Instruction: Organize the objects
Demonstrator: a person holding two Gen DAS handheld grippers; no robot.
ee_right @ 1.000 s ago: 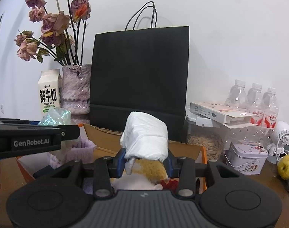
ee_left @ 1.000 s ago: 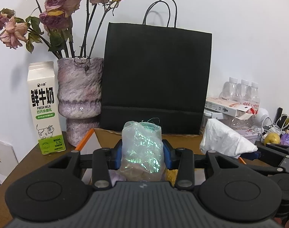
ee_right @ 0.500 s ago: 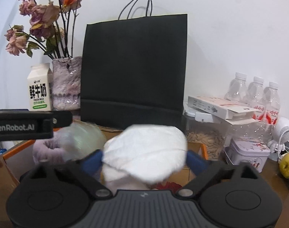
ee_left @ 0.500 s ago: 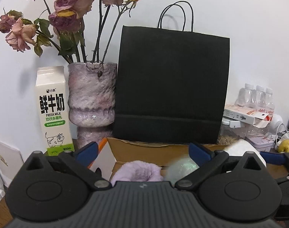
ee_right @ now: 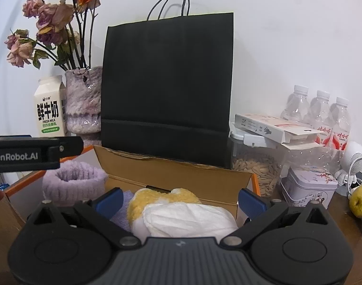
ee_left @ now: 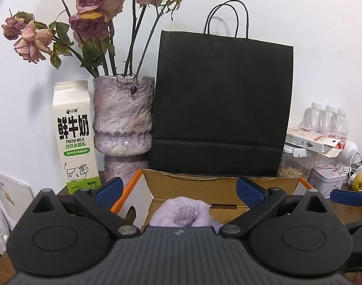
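Note:
An open cardboard box [ee_left: 192, 185] [ee_right: 181, 173] with orange edges sits in front of me. A fluffy purple roll [ee_left: 181, 212] [ee_right: 72, 181] lies in it at the left. A white plastic-wrapped bundle [ee_right: 188, 218] rests on a yellow fluffy item [ee_right: 157, 197] in the box at the right. My left gripper [ee_left: 178, 188] is open and empty above the purple roll. My right gripper [ee_right: 179, 199] is open, its blue fingers on either side of the white bundle, apart from it. The iridescent packet is out of sight.
A black paper bag [ee_left: 219, 109] stands behind the box. A vase of dried roses [ee_left: 123, 128] and a milk carton [ee_left: 74, 137] are at the left. Water bottles [ee_right: 321, 116], a seed jar [ee_right: 254, 168], a tin [ee_right: 309, 187] and a yellow fruit [ee_right: 361, 200] crowd the right.
Both grippers opened. The left let go of the iridescent packet, which dropped out of sight into the box. The right let go of the white bundle, which now lies in the box.

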